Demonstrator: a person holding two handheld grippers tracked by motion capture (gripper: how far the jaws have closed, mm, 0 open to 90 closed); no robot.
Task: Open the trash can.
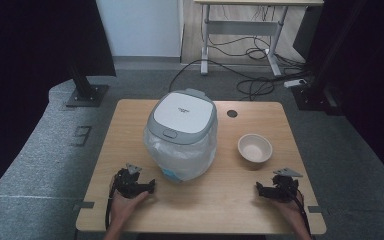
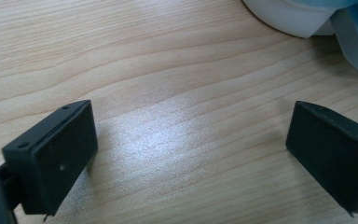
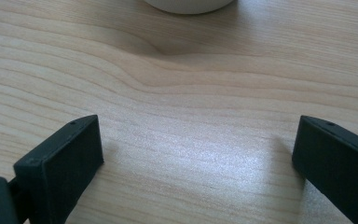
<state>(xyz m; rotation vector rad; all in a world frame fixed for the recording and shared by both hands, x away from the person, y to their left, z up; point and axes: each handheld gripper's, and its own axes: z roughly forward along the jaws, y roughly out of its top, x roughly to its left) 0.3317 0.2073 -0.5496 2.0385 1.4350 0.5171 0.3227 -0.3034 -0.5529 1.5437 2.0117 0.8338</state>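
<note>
Rice cooker (image 1: 181, 134) plastic-wrapped, base blurred, bowl (image 3: 189, 4) cut off, both claws spread, empty.

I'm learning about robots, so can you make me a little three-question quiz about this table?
1. True or false: the cooker's lid is shut.
2. What sits nearest the right gripper? A) bowl B) cup C) spoon
3. Fill in: both the right gripper and the left gripper have their jaws ____.

Key: 1 true. 2 A. 3 open, with nothing between them, over bare table.
</note>
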